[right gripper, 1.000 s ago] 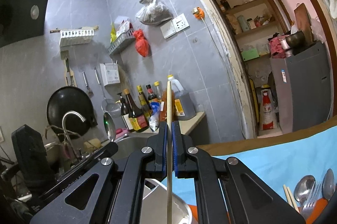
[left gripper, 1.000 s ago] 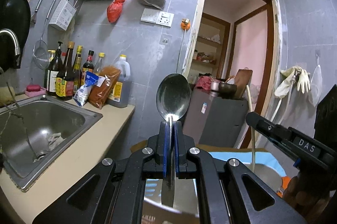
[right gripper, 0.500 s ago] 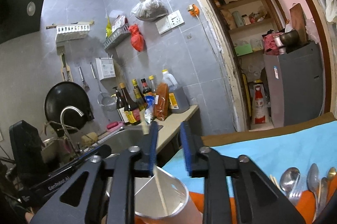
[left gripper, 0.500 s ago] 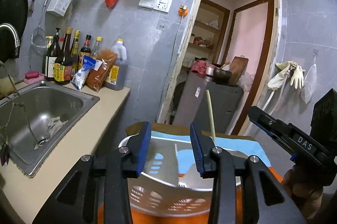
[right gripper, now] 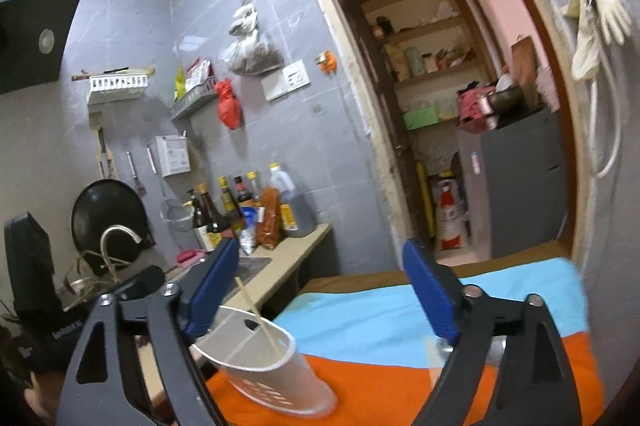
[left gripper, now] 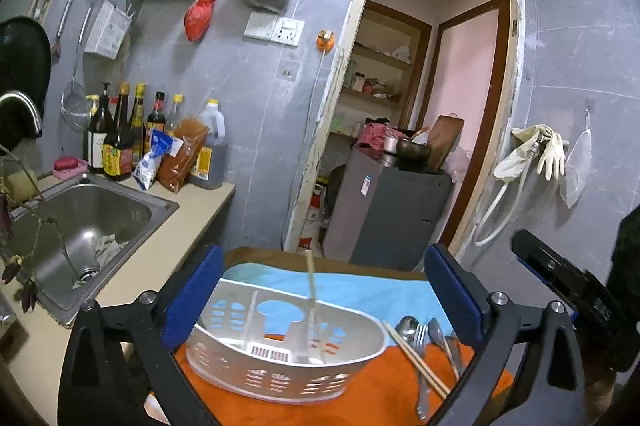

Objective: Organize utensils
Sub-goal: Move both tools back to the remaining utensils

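Both tools hang over the table, and both are empty-handed. The left gripper (left gripper: 320,298) has its blue pads (left gripper: 192,296) spread wide, nothing between them, framing the white slotted caddy (left gripper: 280,366) that sits on the orange cloth (left gripper: 360,398). One chopstick (left gripper: 310,290) stands inside that caddy, leaning against its far wall and poking well above the rim. The spoon that should be in there too I can't make out through the slots. Just right of the caddy, loose on the orange cloth, lies a pile of cutlery: a pair of chopsticks (left gripper: 416,358), spoons (left gripper: 406,324) and a fork (left gripper: 420,336), side by side and touching.

Over on the right gripper (right gripper: 324,290), same story: jaws spread apart, gripping nothing. From its camera the caddy (right gripper: 276,378) sits low and left, the chopstick (right gripper: 256,318) slanting out of it. Beyond the orange, a light blue cloth (right gripper: 380,310) covers the far end of the table. To the left, the steel sink (left gripper: 100,210) and a row of sauce bottles (left gripper: 120,142) along the counter.
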Available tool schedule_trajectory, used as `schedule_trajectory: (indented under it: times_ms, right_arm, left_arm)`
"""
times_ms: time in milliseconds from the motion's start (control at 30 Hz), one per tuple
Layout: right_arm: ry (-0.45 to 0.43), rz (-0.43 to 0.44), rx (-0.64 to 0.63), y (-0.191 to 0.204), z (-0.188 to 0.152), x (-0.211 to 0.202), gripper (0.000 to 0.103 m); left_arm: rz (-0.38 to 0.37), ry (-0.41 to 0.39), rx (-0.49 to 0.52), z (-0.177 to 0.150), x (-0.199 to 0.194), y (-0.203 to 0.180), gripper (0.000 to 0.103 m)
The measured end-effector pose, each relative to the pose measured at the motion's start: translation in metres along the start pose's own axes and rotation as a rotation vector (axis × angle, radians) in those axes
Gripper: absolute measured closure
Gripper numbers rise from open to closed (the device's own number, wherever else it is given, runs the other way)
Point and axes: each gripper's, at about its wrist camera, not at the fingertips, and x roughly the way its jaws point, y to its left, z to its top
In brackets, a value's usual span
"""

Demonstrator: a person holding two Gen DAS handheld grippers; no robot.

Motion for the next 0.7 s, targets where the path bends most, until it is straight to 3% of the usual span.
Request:
schedule_trajectory:
  times_ms: [67, 367, 700]
  right_arm:
    - [-0.008, -0.019, -0.013, -0.009, 0.005, -0.014, 0.000]
    - [0.020, -0.141, -0.048, -0.057, 0.009, -0.058, 0.000]
    - [0.119, -0.239, -0.027, -0.126, -0.015, -0.075, 0.000]
  left_arm:
    - [0.009, 0.002, 0.012, -0.001, -0.001, -0.013, 0.004]
    - [0.006, 0.031, 0.060, -0.022, 0.003, -0.068, 0.004]
    - [-0.033, 0.184, 0.054, -0.071, 0.029, -0.118, 0.004]
